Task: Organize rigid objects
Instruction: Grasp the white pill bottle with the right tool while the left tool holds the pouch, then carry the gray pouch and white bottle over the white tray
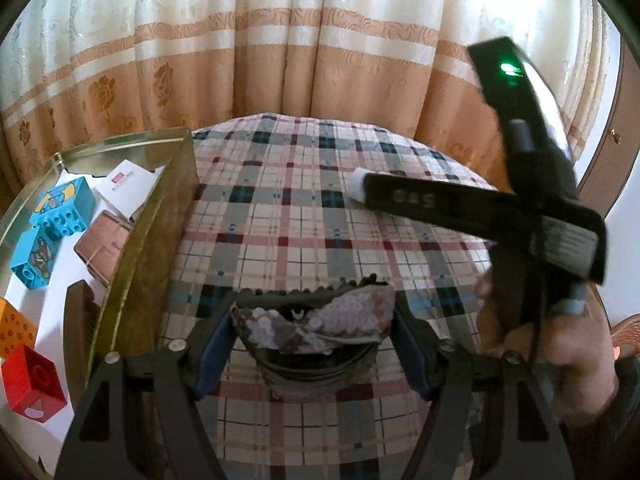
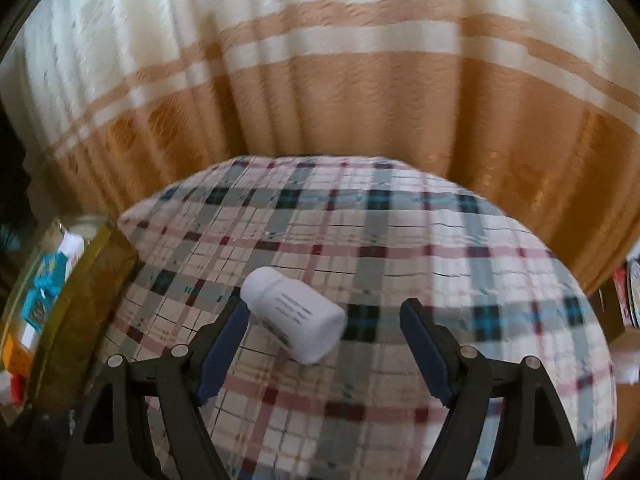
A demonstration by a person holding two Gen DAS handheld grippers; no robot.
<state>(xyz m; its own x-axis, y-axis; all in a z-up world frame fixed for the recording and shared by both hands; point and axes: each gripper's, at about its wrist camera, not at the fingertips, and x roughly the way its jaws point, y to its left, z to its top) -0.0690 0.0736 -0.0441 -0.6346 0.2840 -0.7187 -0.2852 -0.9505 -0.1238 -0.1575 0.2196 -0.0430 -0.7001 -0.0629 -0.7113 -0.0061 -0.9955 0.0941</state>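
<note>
- Nearest in the left wrist view, the left gripper (image 1: 312,344) has its fingers (image 1: 214,354) closed on a round sequined object (image 1: 316,326); it looks like a pouch or lidded tin, but I cannot tell which.
- That object sits between the blue pads, above the plaid surface (image 1: 288,208).
- Left of the gripper lies a gold tray (image 1: 160,216), its near wall just beside the left finger.
- Inside the tray are a red block (image 1: 34,384), an orange block (image 1: 14,330), two blue blocks (image 1: 48,232), a brown box (image 1: 104,246) and a white box (image 1: 128,184).
- To the right in the same view, a hand (image 1: 556,344) holds the right gripper's black body (image 1: 520,168), which crosses over the surface; a green light glows on it.
- In the right wrist view, the right gripper (image 2: 324,344) has its fingers (image 2: 426,354) spread wide, holding nothing.
- A white bottle (image 2: 296,312) lies on its side on the surface between them, touching or very near the left finger tip and well clear of the right one.
- The tray edge shows blurred at far left.
- Farthest back hangs a cream and orange curtain (image 1: 280,60).
</note>
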